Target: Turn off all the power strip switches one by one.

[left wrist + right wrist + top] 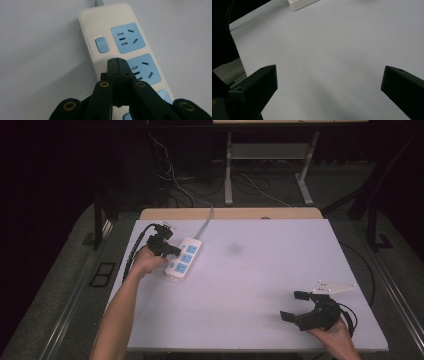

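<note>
A white power strip (pixel 183 258) with blue sockets lies on the left part of the white table; its grey cord runs off the far edge. In the left gripper view the power strip (pixel 105 22) has a blue rocker switch (pixel 101 44) and a small red light (pixel 113 52) lit beside it. My left gripper (pixel 117 60) is shut with nothing between its jaws, its tips just above the strip near the switch. In the high view the left gripper (pixel 176 251) sits at the strip's left side. My right gripper (pixel 293 305) stands open over bare table at the front right, holding nothing.
The white table (pixel 260 270) has a wooden strip along its far edge. Behind it, cables and a metal desk frame (pixel 229 170) stand on the grey floor. A corner of the power strip (pixel 299 5) shows far off in the right gripper view.
</note>
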Available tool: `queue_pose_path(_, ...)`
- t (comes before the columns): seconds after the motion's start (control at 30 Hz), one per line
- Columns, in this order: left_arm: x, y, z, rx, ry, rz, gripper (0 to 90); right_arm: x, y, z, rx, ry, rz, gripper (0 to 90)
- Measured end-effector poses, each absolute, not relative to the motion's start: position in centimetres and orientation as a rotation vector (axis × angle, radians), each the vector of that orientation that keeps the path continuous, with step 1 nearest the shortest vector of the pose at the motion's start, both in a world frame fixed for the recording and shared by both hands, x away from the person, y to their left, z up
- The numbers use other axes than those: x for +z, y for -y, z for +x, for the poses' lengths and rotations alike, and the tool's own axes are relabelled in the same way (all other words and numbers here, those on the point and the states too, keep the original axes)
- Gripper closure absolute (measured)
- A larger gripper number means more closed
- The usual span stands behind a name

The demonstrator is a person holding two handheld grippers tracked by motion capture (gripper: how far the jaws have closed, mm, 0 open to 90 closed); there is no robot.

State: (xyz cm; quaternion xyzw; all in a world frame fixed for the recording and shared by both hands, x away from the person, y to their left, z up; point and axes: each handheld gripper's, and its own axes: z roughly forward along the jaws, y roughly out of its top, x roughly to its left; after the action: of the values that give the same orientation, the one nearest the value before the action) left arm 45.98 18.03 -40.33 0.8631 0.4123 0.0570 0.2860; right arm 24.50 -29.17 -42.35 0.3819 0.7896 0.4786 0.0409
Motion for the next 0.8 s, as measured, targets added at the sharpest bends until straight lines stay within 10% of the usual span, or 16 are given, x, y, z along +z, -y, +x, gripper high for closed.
queue_pose_path(0.8,-40.89,-18.44,45.67,0.114,-1.145,2.231,89.7,-42.26,29.18,24.35,1.466,-2.419,1.166,0.5)
